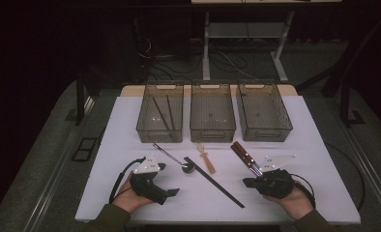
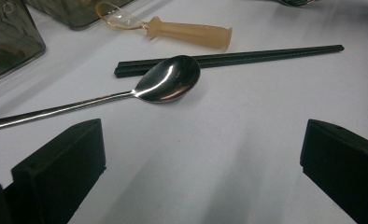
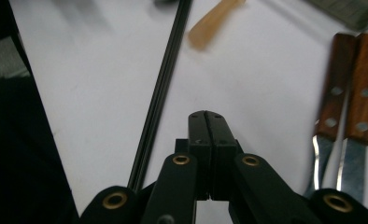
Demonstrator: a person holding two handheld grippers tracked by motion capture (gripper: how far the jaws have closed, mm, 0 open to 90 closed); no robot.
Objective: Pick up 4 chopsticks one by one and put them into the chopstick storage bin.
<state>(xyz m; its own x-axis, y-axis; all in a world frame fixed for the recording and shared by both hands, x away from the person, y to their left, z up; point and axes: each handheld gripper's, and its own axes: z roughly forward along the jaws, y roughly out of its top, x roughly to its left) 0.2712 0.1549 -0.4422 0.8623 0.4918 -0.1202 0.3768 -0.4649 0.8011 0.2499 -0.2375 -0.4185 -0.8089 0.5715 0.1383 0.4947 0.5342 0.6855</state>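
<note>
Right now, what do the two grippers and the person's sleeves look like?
Both grippers are black. The left gripper carries a pale three-cornered plate on top, and a black cable loops from its rear. The right gripper has the same kind of plate and cable. In its own view, brass-coloured rivets sit on its black links, and its jaws are flat, square-ended blocks. The sleeves are dark olive green.
</note>
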